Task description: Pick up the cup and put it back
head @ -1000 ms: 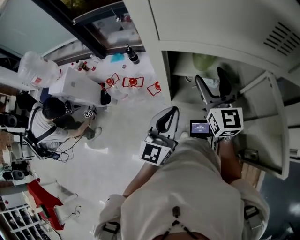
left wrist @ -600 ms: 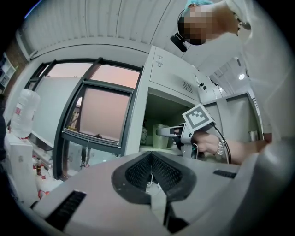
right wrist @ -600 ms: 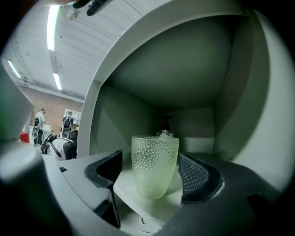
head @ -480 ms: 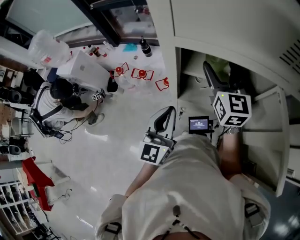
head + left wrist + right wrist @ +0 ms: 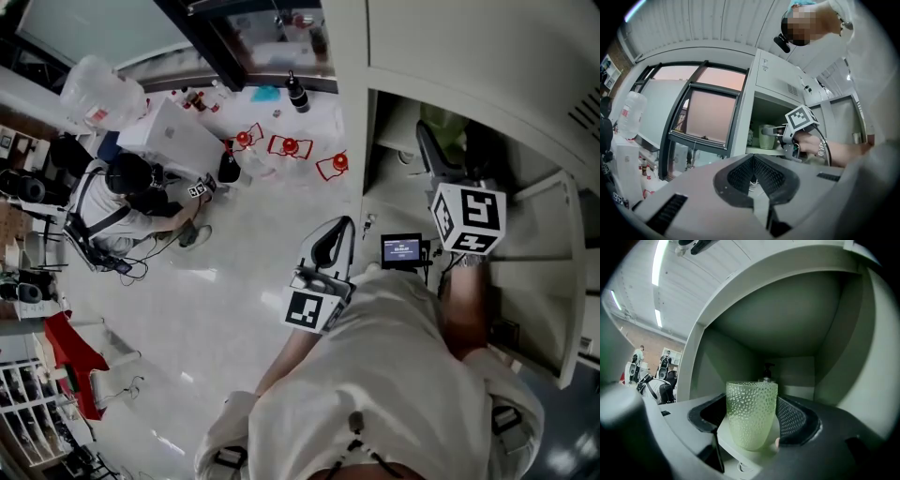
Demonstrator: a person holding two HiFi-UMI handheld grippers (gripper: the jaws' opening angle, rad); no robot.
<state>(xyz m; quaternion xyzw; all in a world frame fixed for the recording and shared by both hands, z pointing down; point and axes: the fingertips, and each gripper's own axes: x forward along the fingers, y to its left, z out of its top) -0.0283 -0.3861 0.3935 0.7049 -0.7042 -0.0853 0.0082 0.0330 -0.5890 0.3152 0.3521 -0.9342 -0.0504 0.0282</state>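
Note:
A pale green dimpled glass cup (image 5: 751,413) stands upright on the white shelf (image 5: 740,453) inside an open wall cabinet. My right gripper (image 5: 752,404) is open, one jaw on each side of the cup, and a gap shows at the left jaw. From the head view the right gripper (image 5: 453,150) reaches into the cabinet, where the cup (image 5: 441,127) shows as a green patch. My left gripper (image 5: 333,239) hangs outside the cabinet near my chest, shut and empty, its jaws (image 5: 753,171) meeting. The left gripper view also catches the cup (image 5: 767,137) in front of the right gripper (image 5: 777,132).
A dark pump bottle (image 5: 767,371) stands at the back of the cabinet shelf. The cabinet door (image 5: 562,281) stands open on the right. Below, a person (image 5: 131,192) sits on the floor near a water jug (image 5: 98,89) and red items (image 5: 289,145).
The right gripper has gone a little deeper into the cabinet around the cup. The left gripper has stayed put, and the head view has shifted slightly.

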